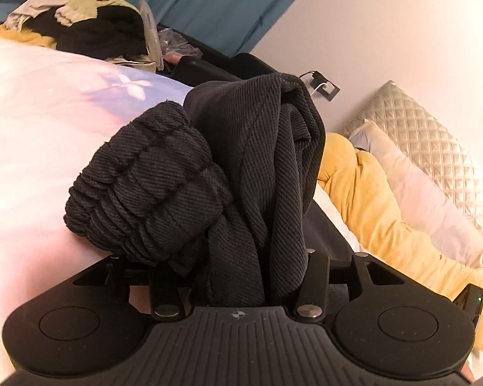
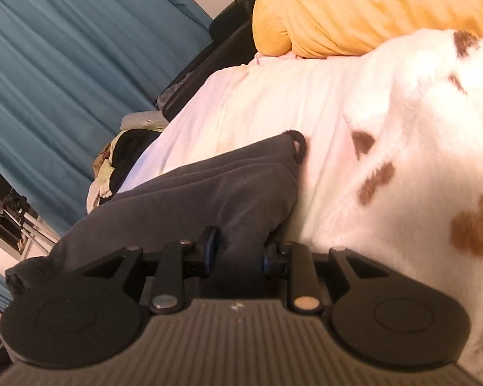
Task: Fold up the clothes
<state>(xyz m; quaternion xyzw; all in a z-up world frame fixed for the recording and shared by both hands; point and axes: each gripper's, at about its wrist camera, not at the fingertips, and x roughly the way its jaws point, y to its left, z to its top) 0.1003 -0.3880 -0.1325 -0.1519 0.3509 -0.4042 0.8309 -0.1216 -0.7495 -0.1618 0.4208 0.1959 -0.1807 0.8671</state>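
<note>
A dark ribbed garment (image 1: 241, 160) is bunched up over my left gripper (image 1: 235, 257). A gathered cuff or waistband bulges to the left and folds rise in the middle. The cloth runs down between the jaws and hides the fingertips, so it looks gripped. In the right wrist view the same dark garment (image 2: 193, 193) lies in smooth folds on the pale bed cover (image 2: 273, 96), with a small loop at its far end. My right gripper (image 2: 241, 251) is shut on its near edge, the cloth pinched between the two fingers (image 2: 211, 244).
A heap of mixed clothes (image 1: 90, 25) lies at the bed's far end before a teal curtain (image 1: 193, 0). A yellow blanket (image 1: 370, 193) and a quilted pillow (image 1: 418, 135) lie to the right. A fluffy white blanket with brown spots (image 2: 418, 160) lies beside the garment.
</note>
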